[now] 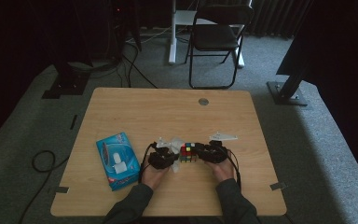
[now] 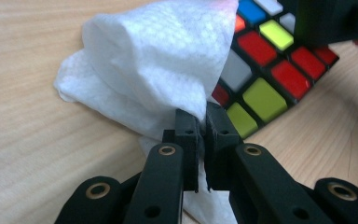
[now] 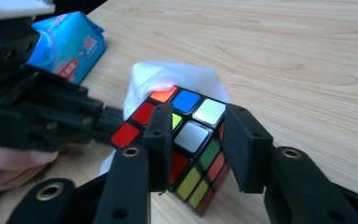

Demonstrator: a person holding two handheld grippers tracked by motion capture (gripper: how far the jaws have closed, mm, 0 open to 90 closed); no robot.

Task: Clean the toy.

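Observation:
A scrambled Rubik's cube (image 1: 189, 153) sits tilted near the table's front middle, between the two hands. My right gripper (image 3: 200, 116) has its jaws on opposite sides of the cube (image 3: 191, 135) and grips it. My left gripper (image 2: 203, 123) is shut on a white tissue (image 2: 154, 70), which drapes against the cube's (image 2: 261, 70) left face. In the high view the left gripper (image 1: 175, 156) and the right gripper (image 1: 200, 151) face each other across the cube. The tissue (image 3: 168, 74) bulges behind the cube in the right gripper view, where the left gripper (image 3: 107, 119) reaches in from the left.
A blue tissue pack (image 1: 118, 160) lies left of the hands, also seen as the tissue pack (image 3: 70, 44) in the right gripper view. The wooden table (image 1: 168, 112) has a round grommet (image 1: 203, 101) at the back. A folding chair (image 1: 216, 35) stands beyond the table.

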